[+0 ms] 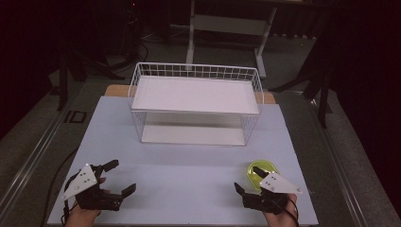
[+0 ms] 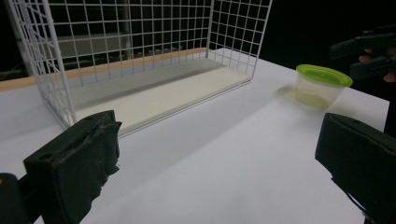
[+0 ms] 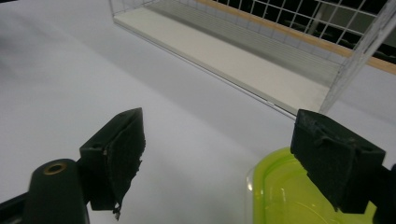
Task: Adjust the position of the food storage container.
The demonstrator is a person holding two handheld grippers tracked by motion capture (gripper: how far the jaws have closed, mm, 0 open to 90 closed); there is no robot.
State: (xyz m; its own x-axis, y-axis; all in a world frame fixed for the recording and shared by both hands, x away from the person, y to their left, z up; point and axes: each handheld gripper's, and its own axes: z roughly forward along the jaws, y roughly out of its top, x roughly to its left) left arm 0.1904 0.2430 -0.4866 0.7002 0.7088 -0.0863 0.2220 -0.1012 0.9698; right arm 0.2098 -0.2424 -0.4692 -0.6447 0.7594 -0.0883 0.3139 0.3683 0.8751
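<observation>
A small clear container with a lime-green lid point(image 1: 269, 166) stands on the white table top at the front right. My right gripper point(image 1: 248, 179) hovers just short of it with jaws wide open. In the right gripper view the container point(image 3: 275, 191) lies low at the right, partly behind the right-hand jaw, and nothing is between the pads of the right gripper point(image 3: 219, 135). My left gripper point(image 1: 120, 177) is at the front left, open and empty. Beyond the jaws of the left gripper point(image 2: 219, 140) in its own view, the container point(image 2: 322, 84) stands far off.
A white wire rack point(image 1: 196, 66) with an upper and a lower shelf stands at the back middle of the table point(image 1: 189, 165). Its lower shelf point(image 2: 163, 95) faces both grippers. Dark floor and stands surround the table.
</observation>
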